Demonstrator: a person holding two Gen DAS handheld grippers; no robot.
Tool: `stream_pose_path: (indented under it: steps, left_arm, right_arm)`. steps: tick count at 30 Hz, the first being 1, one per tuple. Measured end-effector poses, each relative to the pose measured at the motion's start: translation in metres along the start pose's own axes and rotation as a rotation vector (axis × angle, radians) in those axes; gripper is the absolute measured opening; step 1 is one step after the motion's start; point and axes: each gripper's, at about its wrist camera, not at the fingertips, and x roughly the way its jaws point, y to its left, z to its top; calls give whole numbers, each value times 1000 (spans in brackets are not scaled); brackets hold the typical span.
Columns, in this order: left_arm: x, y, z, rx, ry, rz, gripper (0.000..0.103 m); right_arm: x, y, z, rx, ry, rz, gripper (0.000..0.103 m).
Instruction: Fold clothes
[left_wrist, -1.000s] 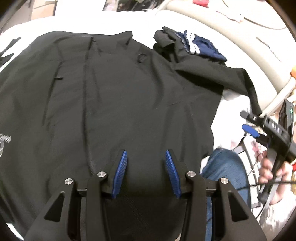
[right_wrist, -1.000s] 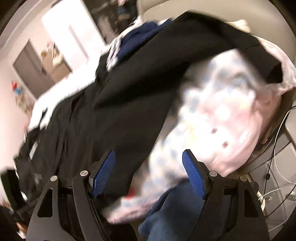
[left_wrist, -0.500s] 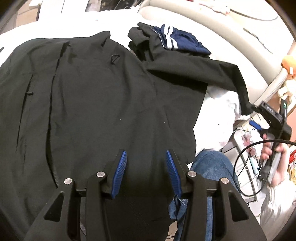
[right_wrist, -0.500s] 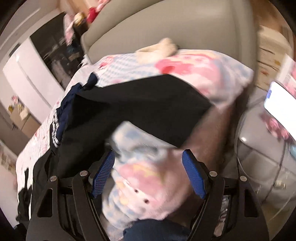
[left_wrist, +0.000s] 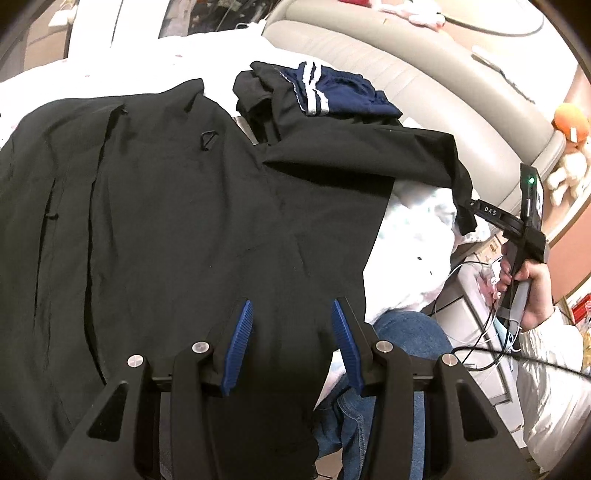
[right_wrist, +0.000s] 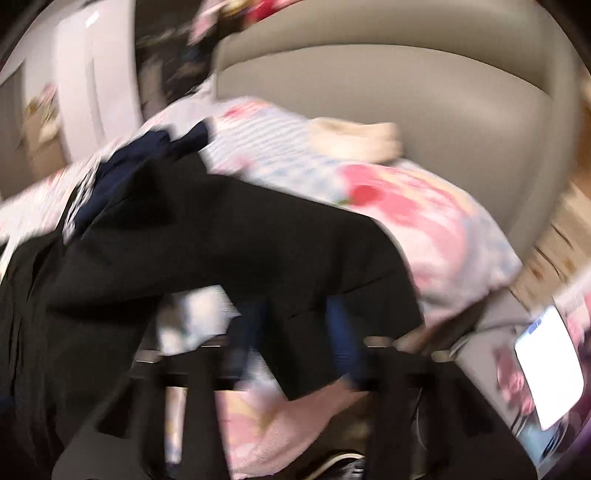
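A black jacket (left_wrist: 166, 221) lies spread flat on the bed, with one sleeve (left_wrist: 369, 155) stretched toward the bed's right edge. My left gripper (left_wrist: 293, 339) hovers over the jacket's lower hem. Its blue pads stand apart, and the hem lies between them without being pinched. In the left wrist view my right gripper (left_wrist: 474, 205) sits at the sleeve's cuff (left_wrist: 463, 199). The right wrist view is blurred. There the jaws of my right gripper (right_wrist: 293, 332) are closing, with the black sleeve (right_wrist: 258, 251) between them.
A navy garment with white stripes (left_wrist: 332, 96) is bunched at the jacket's collar side. A beige padded headboard (left_wrist: 406, 62) curves behind it. A pink patterned quilt (right_wrist: 424, 229) hangs off the bed's corner. A person's jeans-clad knee (left_wrist: 410, 332) and hand (left_wrist: 532, 288), a lit phone (right_wrist: 546, 369) and cables lie to the right.
My right gripper swung across the quilt to the sleeve's cuff, and its jaws narrowed around the fabric. My left gripper drew back a little and its pads kept the same gap.
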Motion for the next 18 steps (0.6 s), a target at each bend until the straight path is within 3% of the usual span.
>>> stream_pose_path:
  steps: [4, 8, 11, 14, 18]
  left_arm:
    - [-4, -1, -1, -11, -7, -20, 47]
    - [-11, -7, -7, 10, -24, -36, 47]
    - [-16, -3, -15, -3, -36, -50, 48]
    - [-18, 8, -23, -29, -30, -39, 48]
    - [-18, 28, -35, -75, -8, -23, 48]
  right_arm:
    - [-23, 4, 5, 1, 11, 116, 8]
    - [-50, 22, -4, 68, 71, 353, 7]
    - [-66, 71, -16, 50, 113, 549, 7]
    - [-69, 135, -42, 34, 215, 774, 7]
    - [-55, 212, -87, -56, 364, 893, 9]
